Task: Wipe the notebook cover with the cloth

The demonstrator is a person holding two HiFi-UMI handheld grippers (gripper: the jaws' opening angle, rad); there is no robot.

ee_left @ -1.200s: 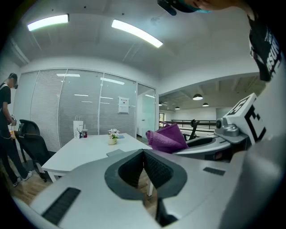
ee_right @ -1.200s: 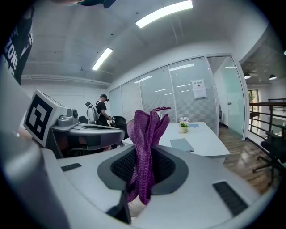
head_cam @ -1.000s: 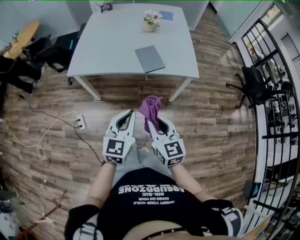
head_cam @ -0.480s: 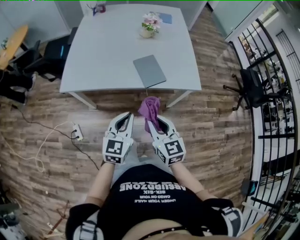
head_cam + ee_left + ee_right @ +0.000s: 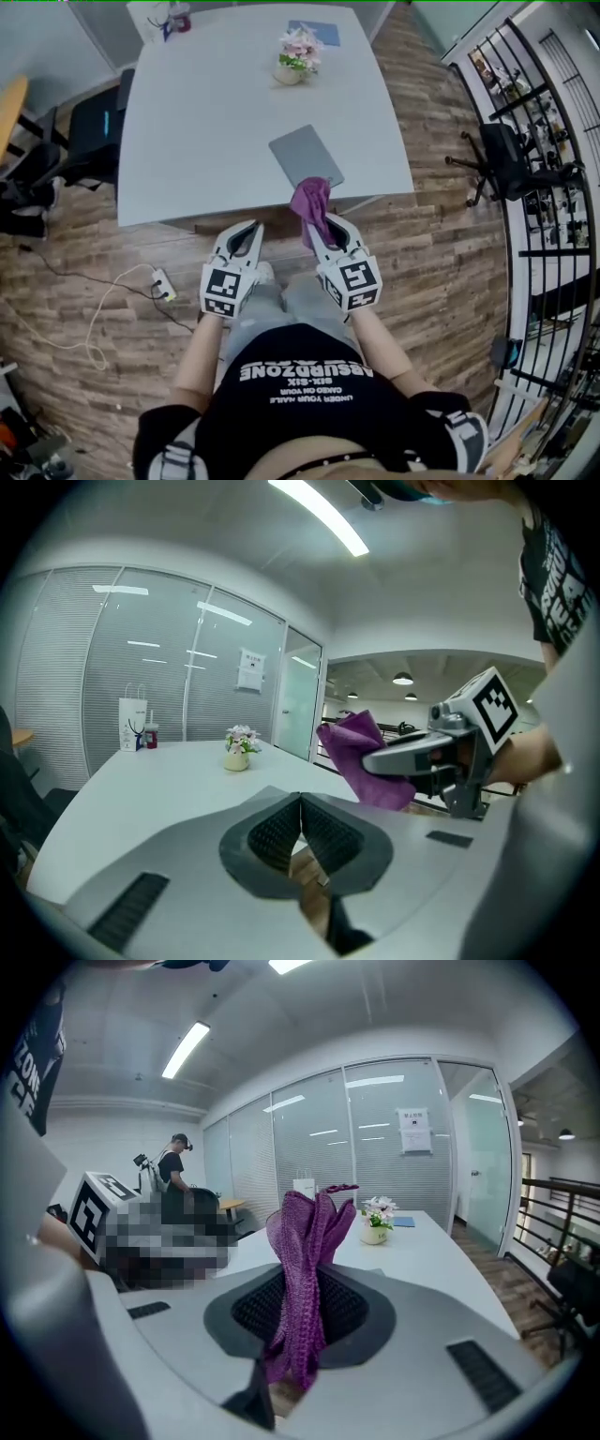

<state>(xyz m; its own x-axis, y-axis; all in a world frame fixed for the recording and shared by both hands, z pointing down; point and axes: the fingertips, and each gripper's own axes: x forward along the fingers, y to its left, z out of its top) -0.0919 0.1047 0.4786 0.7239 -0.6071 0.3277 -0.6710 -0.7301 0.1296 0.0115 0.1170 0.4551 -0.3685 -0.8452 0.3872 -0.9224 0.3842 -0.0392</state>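
Where the head view looks down, a white surface (image 5: 187,141) is recorded ahead of the person, with both hand-held grippers held low before its near edge, over a wooden floor (image 5: 422,244).

Notebook (image 5: 306,156): grey, closed, laid flat and skewed close to the near edge of the surface, right of centre.

Cloth (image 5: 312,200): purple, bunched, clamped in the right hand-held gripper (image 5: 321,223). In the right gripper view the cloth (image 5: 302,1260) is shown pinched between the two ridged pads, with folds standing up above the jaws and a tail hanging beneath them. From the head view its upper folds are seen against the near corner of the notebook; whether contact is made cannot be told.

Left hand-held gripper (image 5: 247,231): held just beside the right one, on its left, short of the surface edge. In the left gripper view its jaws are shown brought together, pad against pad, with nothing lodged between them; the cloth is seen off to the right in the other gripper.

Flower pot (image 5: 296,52): small, with pale blooms, set upright toward the far side of the surface, well apart from the notebook.

Blue sheet (image 5: 316,33): laid flat near the flower pot, at the far edge.

Paper bag (image 5: 132,726): white, stood upright at the far left corner.

Office chair (image 5: 502,159): dark, stood on the floor to the right, near a black railing.
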